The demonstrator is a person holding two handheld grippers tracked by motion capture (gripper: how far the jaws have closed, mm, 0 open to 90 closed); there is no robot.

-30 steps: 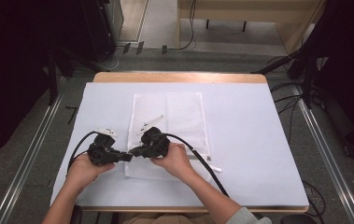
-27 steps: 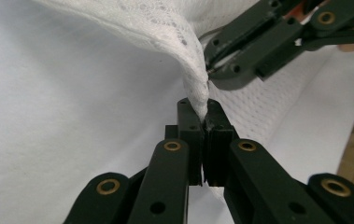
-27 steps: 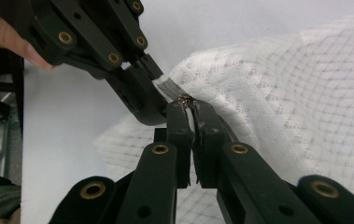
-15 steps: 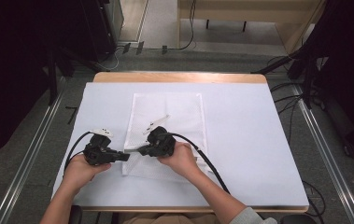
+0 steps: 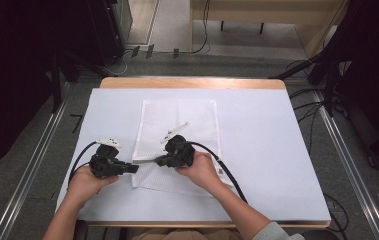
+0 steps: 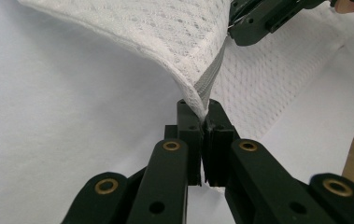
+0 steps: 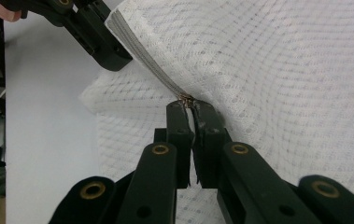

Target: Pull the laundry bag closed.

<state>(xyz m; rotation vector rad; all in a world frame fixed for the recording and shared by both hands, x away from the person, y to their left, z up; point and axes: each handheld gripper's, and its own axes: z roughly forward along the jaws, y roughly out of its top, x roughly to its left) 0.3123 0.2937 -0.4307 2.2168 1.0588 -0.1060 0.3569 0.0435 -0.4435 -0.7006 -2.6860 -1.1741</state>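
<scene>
Mesh bag (image 5: pixel 187 120): left gripper (image 6: pixel 202 123) fingers clamp its near-left corner; right gripper (image 7: pixel 189 109) fingers clamp zipper pull (image 7: pixel 186 99). Likely mid-zipping; next, draw pull along zipper.

Left tool (image 5: pixel 133 169): black body, chunky, w/ a small white plate on top at its rear. A black cable leaves the rear and makes a loop beside the hand. Right tool (image 5: pixel 160 161): same black build, w/ a pale grey three-cornered plate on top; thick black cable goes from its rear, along the forearm. Close up, each tool has two flat black link arms w/ brass-coloured rivets and small round holes, and at the front two square black blocks. Forearms are bare. A bit of grey sleeve (image 5: pixel 269 233) is at the right arm, far behind the right tool.
</scene>
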